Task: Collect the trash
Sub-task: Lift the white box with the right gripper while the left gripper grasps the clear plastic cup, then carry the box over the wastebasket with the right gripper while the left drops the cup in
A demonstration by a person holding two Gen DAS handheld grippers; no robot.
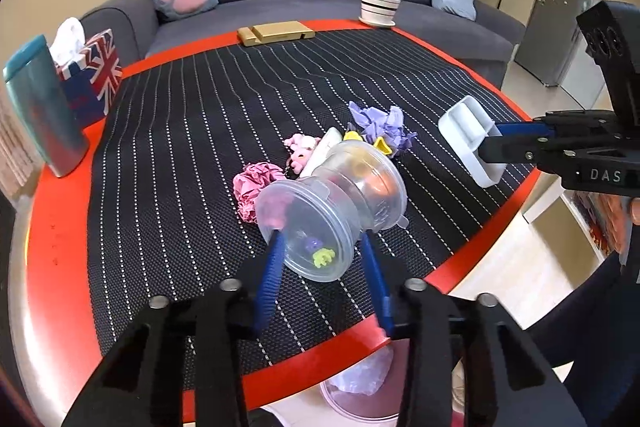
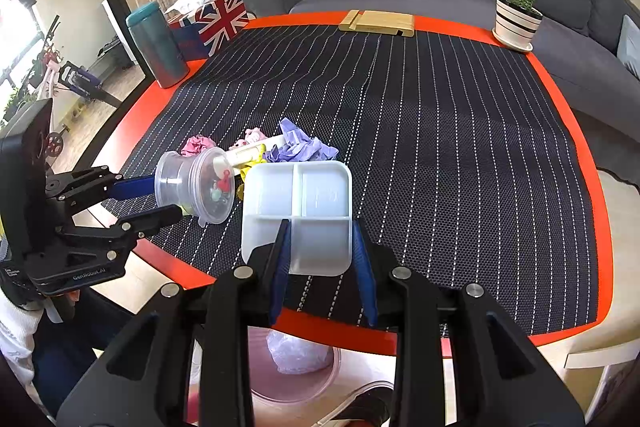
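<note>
At the far left of the table (image 1: 52, 227) stand a teal tumbler (image 1: 44, 107) and a Union Jack tissue box (image 1: 94, 75) with a white tissue poking from the top. Near the middle lies the trash: a pink paper ball (image 1: 254, 187), a small pink toy (image 1: 300, 151) and a purple crumpled paper (image 1: 380, 127). Among them lies a clear plastic container (image 1: 332, 211), tipped on its side, with small coloured trinkets inside. The left gripper (image 1: 324, 247) has its blue pads pressed on the container's lower cup, jaws narrow around it. To the right, the right gripper (image 2: 320, 239) clamps the near edge of a white divided tray (image 2: 298, 203), whose three compartments look empty. Below the table edge a pink bin (image 2: 296, 379) holds a pale crumpled bag (image 2: 298, 353).
</note>
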